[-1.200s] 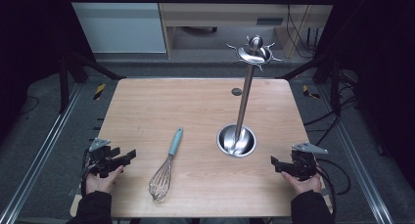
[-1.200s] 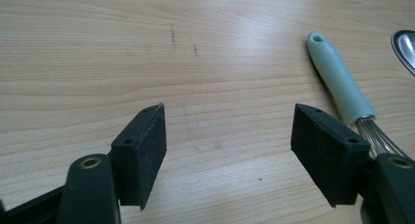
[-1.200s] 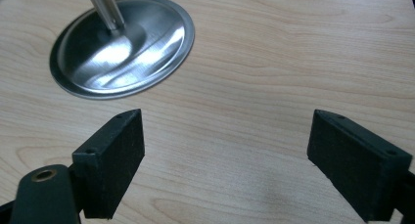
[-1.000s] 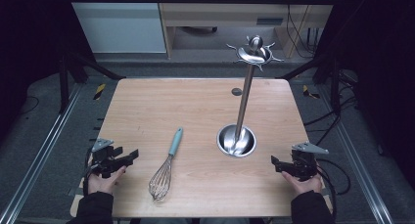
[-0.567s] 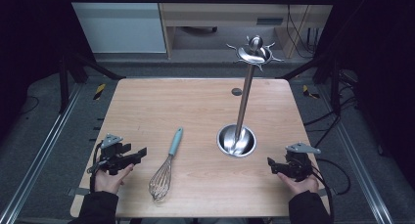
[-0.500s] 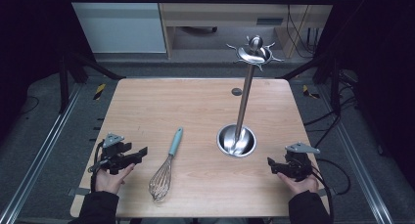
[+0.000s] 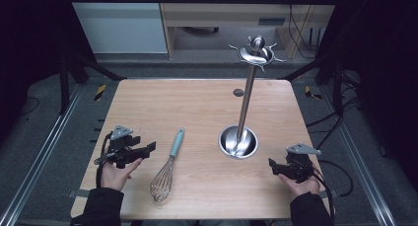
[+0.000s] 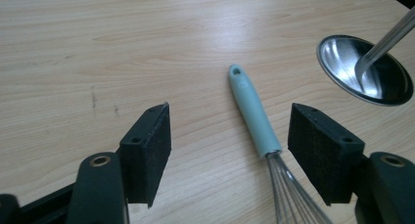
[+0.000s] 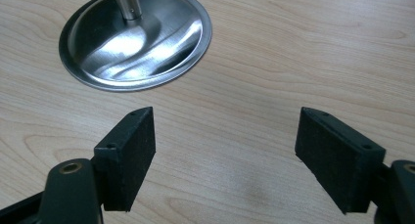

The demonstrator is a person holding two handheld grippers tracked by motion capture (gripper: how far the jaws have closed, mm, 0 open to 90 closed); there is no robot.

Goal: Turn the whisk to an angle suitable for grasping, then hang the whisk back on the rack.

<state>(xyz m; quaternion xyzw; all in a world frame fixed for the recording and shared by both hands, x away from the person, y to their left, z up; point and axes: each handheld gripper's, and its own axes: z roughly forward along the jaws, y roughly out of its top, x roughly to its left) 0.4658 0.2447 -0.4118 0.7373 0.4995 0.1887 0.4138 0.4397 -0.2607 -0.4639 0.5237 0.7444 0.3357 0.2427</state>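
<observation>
A whisk (image 7: 166,169) with a pale teal handle is seen lying flat on the wooden table (image 7: 197,107), wire head toward the person and handle pointing away, well apart from the steel stand (image 7: 245,107) whose round base (image 7: 238,141) rests to its right. The left gripper (image 7: 144,148) is held just left of the whisk, pointed toward it, above the tabletop. In the left gripper view, its 2 jaws are shown wide apart, having just been eased in slightly, with the handle (image 8: 253,111) framed between them but farther off; nothing is gripped. The right gripper (image 7: 272,165) is kept near the table's right front, close to the stand's base. In the right gripper view its 2 jaws stand apart over bare wood after having just been drawn in, with nothing between them and the base (image 9: 134,38) beyond.

The step in hand is judged to be the reach for the whisk. It would be done well if the left gripper were carried forward and lowered until the pads sit on either side of the teal handle, near its middle rather than at the joint with the wires, where a slip is likelier. The jaws should be squared across the handle before being closed, and the tabletop should not be scraped. The stand's hooked crown (image 7: 256,53) is thought to be the likely destination, so a grip leaving the hanging hole (image 8: 237,71) free would be preferred.
</observation>
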